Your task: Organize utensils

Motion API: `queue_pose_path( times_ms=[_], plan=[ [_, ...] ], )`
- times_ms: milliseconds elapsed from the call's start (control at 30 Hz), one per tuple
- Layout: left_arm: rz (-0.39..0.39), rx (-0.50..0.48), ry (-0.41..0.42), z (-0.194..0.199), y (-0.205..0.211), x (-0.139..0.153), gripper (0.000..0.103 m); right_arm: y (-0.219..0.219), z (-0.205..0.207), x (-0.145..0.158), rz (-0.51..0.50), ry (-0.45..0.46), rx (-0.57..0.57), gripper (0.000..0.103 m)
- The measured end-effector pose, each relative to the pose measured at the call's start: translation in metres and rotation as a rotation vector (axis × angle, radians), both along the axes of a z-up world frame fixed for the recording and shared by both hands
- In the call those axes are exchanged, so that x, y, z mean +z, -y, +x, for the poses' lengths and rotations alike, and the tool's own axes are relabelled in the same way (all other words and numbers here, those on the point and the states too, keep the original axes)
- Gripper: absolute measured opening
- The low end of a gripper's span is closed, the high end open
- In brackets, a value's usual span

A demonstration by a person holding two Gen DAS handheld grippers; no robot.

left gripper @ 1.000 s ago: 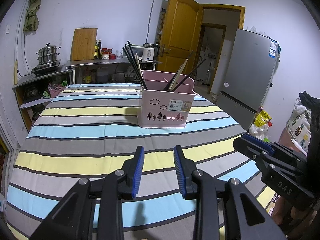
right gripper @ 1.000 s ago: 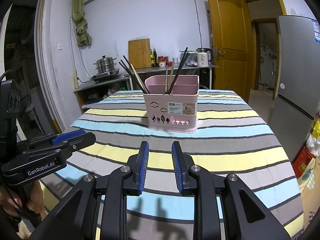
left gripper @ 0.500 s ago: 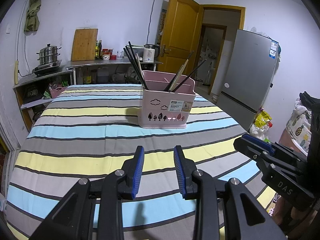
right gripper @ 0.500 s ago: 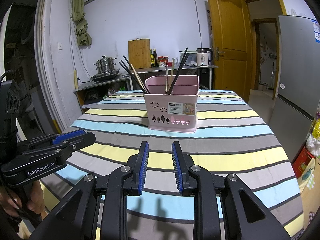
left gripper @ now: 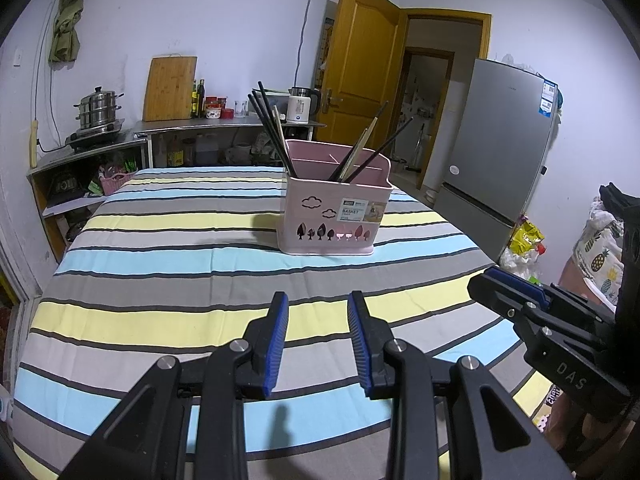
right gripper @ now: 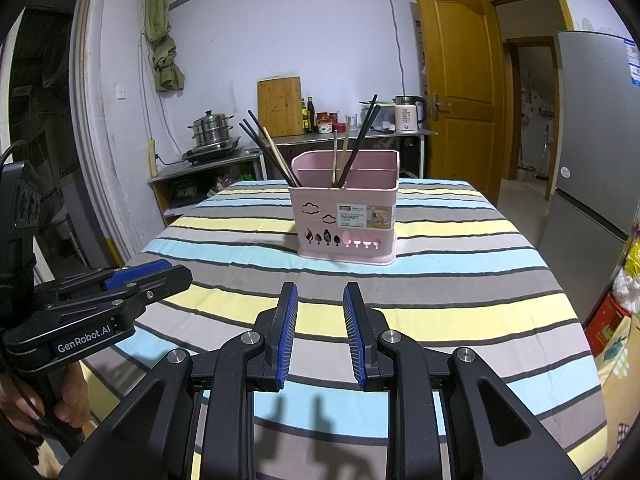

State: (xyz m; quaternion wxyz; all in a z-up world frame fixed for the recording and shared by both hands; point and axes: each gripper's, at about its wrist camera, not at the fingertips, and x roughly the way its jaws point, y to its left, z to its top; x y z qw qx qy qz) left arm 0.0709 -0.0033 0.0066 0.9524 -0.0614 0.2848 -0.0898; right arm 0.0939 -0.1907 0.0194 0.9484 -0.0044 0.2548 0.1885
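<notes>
left wrist, right wrist: low, forward | shared: pink basket [left gripper: 334, 216] [right gripper: 347, 220]

Left gripper [left gripper: 318, 340] and right gripper [right gripper: 320, 332] hover side by side, jaws parted, empty.

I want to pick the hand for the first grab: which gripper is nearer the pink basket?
Neither clearly. The left gripper and right gripper hover open, short of the pink basket.

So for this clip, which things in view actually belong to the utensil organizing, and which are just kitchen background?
Belongs to the job:
- pink utensil basket on the striped tablecloth
- black chopsticks leaning at its left end
- light wooden chopsticks in the middle
- left hand-held gripper and right hand-held gripper, both empty

Just lying about:
- cutting board
- steamer pot
- electric kettle
- fridge
</notes>
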Motion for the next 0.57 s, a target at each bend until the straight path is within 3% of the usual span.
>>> queue_pose_path(
  times_ms=[567],
  plan=[
    [0.025, 0.004, -0.003, -0.0036, 0.0053, -0.0014, 0.032, -0.0017, 0.0001, -0.0021, -0.001, -0.002, 0.003, 0.025]
  ],
)
